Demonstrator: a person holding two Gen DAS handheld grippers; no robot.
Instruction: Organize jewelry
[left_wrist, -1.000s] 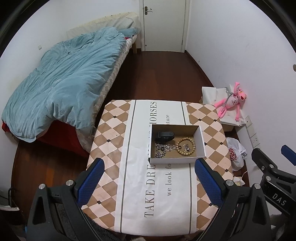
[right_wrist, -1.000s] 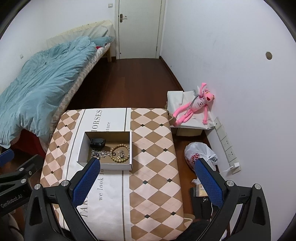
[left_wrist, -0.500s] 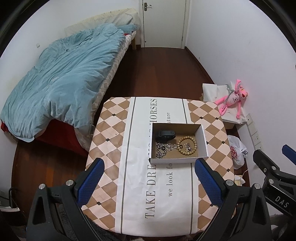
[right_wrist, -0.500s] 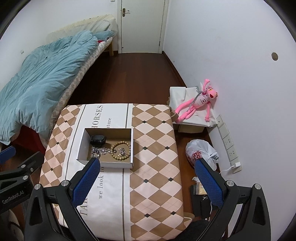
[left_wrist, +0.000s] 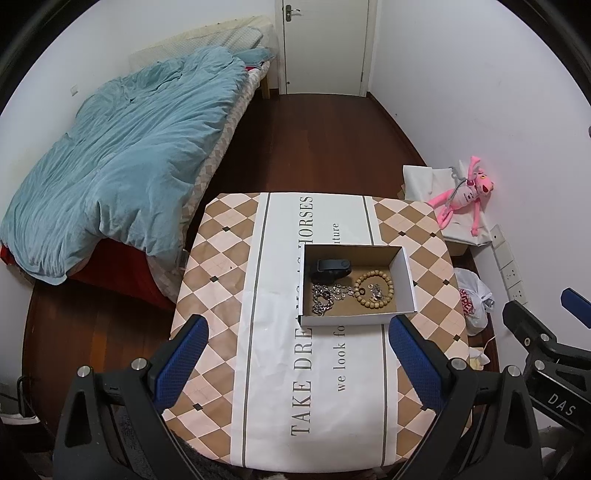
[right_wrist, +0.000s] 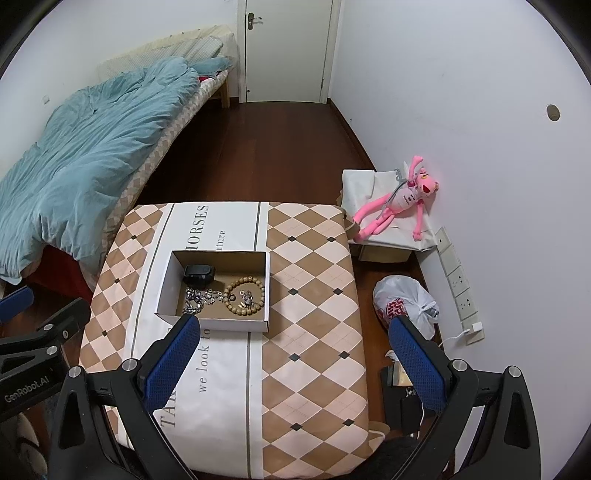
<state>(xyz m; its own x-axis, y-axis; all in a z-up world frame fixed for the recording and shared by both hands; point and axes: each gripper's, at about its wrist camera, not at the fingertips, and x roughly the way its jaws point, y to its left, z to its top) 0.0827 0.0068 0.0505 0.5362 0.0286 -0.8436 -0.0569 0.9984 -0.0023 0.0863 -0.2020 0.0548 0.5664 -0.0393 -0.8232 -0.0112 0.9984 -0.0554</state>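
Cardboard box (left_wrist: 406, 275) holding wooden bead bracelet (left_wrist: 373, 291) beside tangled silver chain (left_wrist: 325, 299); left gripper (left_wrist: 295, 354) and right gripper (right_wrist: 291, 354) spread wide, empty. Risk: snagging chain, dragging both out.

**Home bedroom**

A bed (left_wrist: 207, 158) covered by a rumpled blue duvet (left_wrist: 122, 158) is seen along one wall. A white door (right_wrist: 288, 48), dark wood floor (right_wrist: 277, 155), wall sockets (right_wrist: 460, 284) and a pink plush toy (right_wrist: 397, 206) are recorded.
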